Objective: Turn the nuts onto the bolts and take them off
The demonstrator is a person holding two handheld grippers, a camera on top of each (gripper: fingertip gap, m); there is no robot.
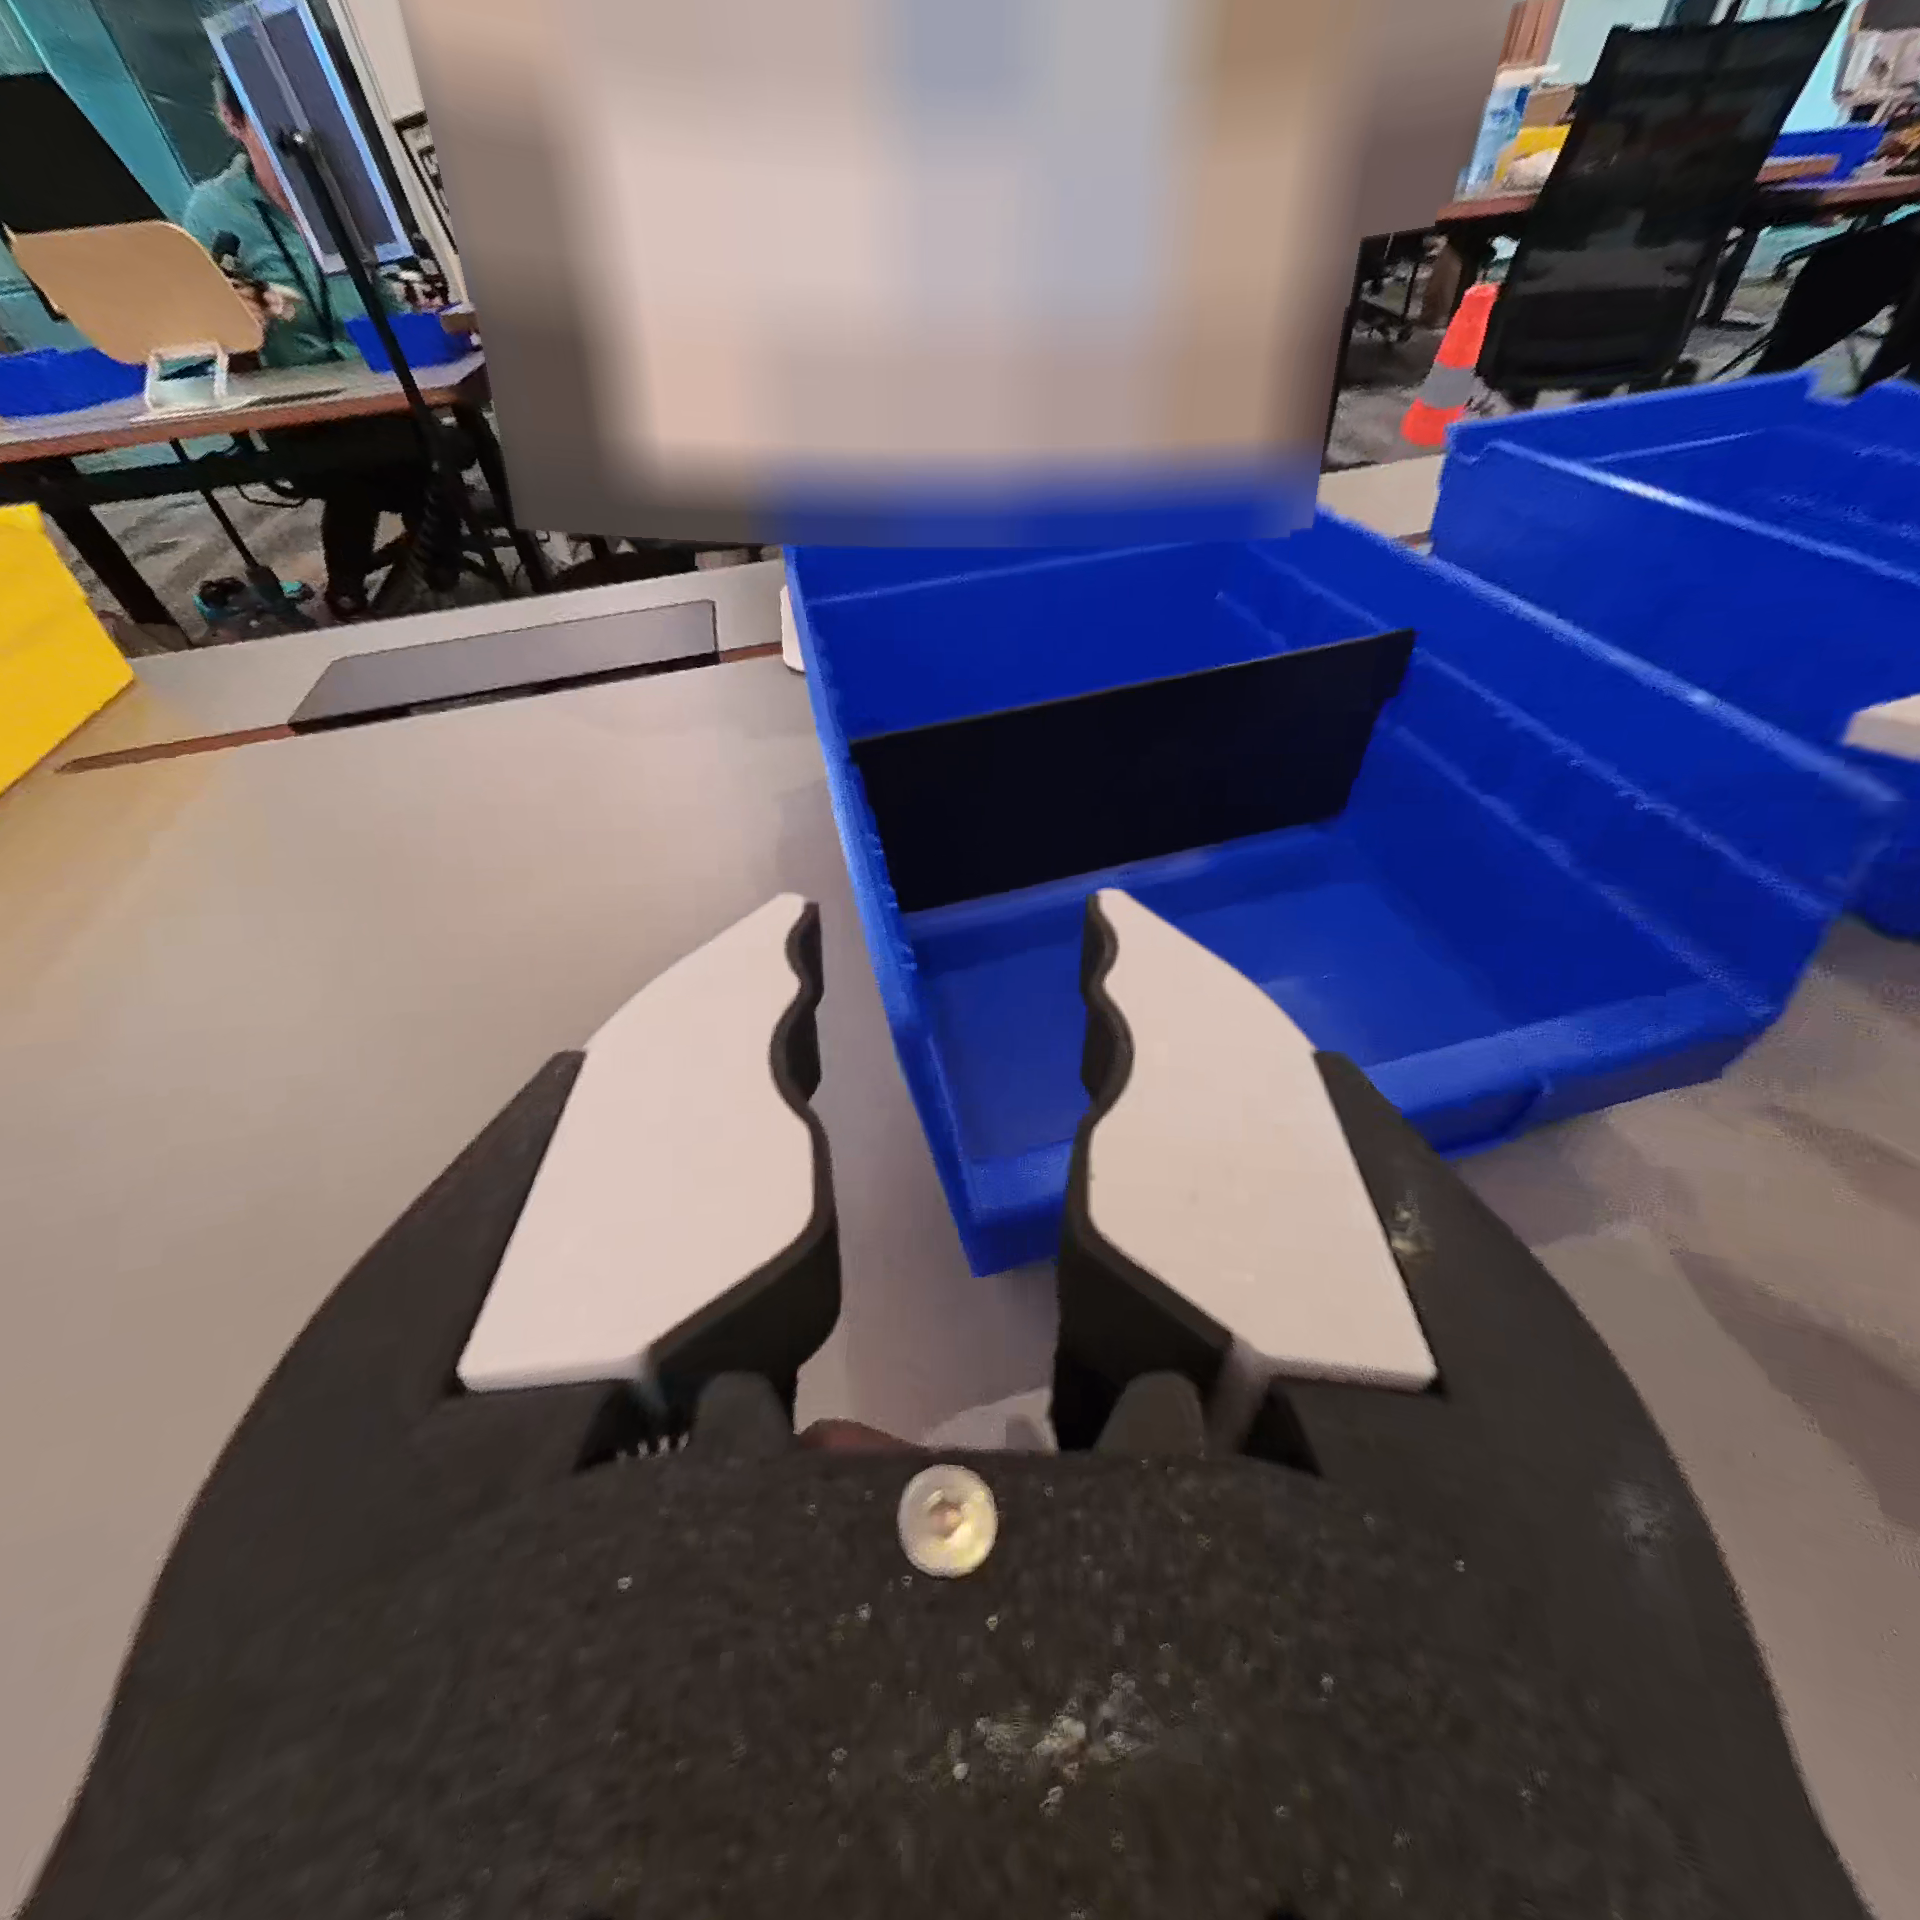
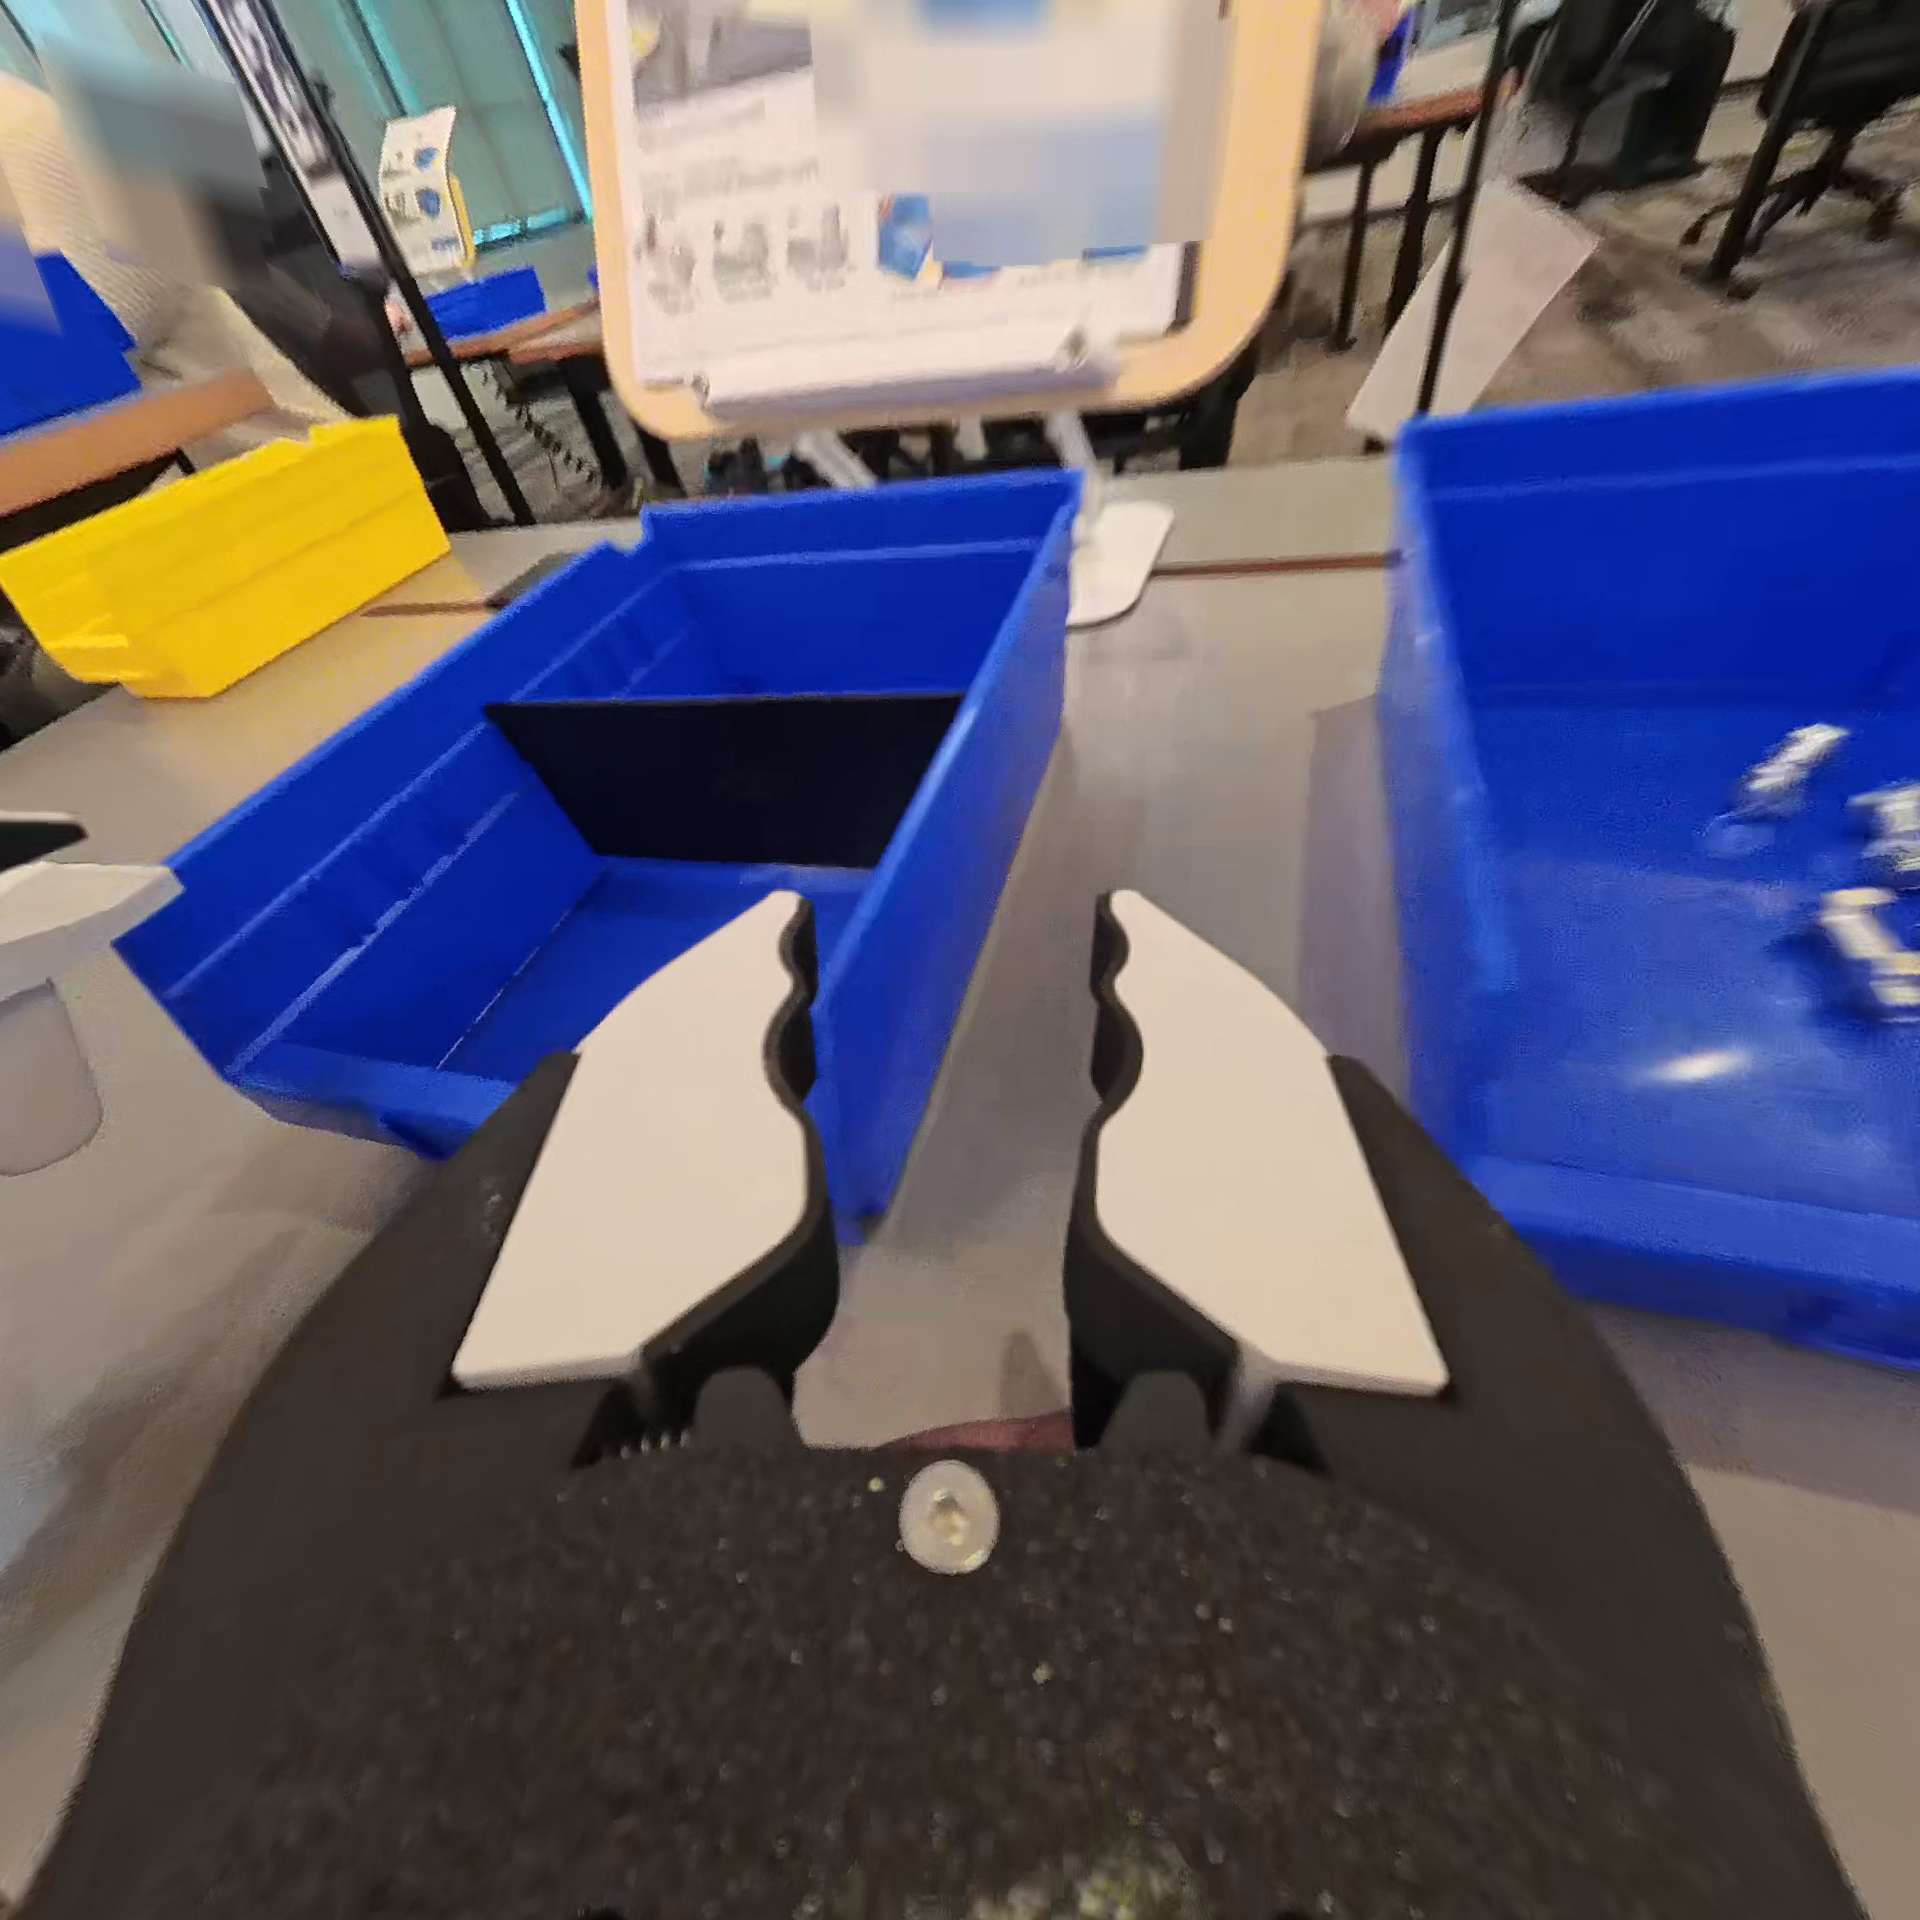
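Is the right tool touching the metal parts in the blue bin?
Apart. In the right wrist view, the right tool is open over bare table, while the metal parts lie inside the blue bin.

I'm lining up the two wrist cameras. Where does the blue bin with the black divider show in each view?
Left wrist view: the blue bin with the black divider sits right of centre, just past the open left gripper.
Right wrist view: the same bin lies left of centre, beside the open right gripper.
Shared landmark: the black divider standing across the bin.
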